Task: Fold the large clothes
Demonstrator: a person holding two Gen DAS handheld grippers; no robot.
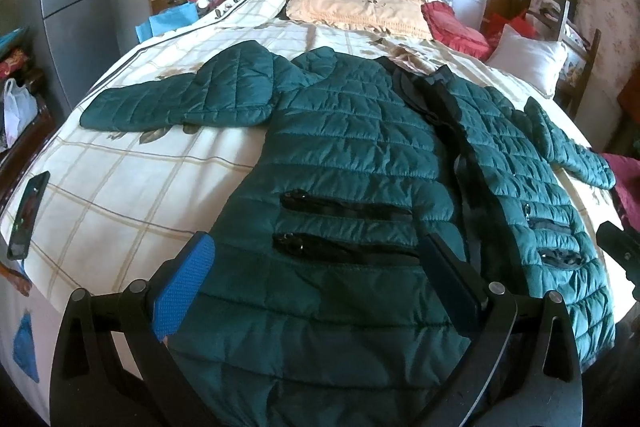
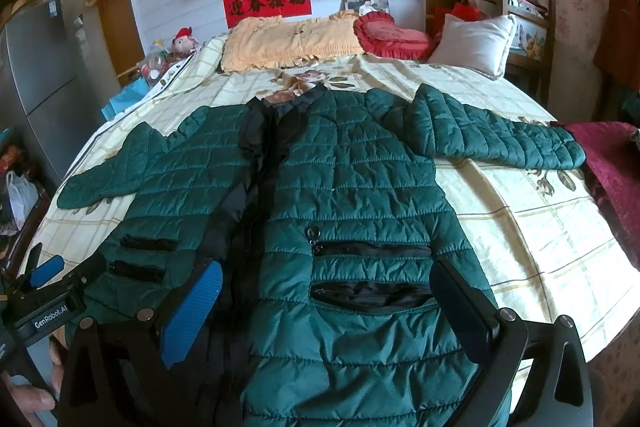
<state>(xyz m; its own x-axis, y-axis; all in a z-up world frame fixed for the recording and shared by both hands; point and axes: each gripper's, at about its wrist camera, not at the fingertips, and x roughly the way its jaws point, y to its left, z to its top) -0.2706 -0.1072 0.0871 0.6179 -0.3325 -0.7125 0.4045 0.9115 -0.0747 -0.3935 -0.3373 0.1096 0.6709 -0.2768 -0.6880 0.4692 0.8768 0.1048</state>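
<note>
On the bed the green quilted jacket lies front up, sleeves spread, unfolded. Left gripper and right gripper hover over the hem, fingers spread wide, grasping nothing. Folding seems unstarted; next, pinch a sleeve or side edge.

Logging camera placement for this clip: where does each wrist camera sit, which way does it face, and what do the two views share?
Left wrist: sits on the left gripper over the hem of the green quilted jacket, looking up the bed toward the headboard wall; its open fingers show, and the right gripper at the right edge.
Right wrist: sits on the right gripper above the other front panel, facing the same way; its open fingers, the left gripper and a hand show.
Shared: jacket, bed, yellow pillow, red banner.
</note>
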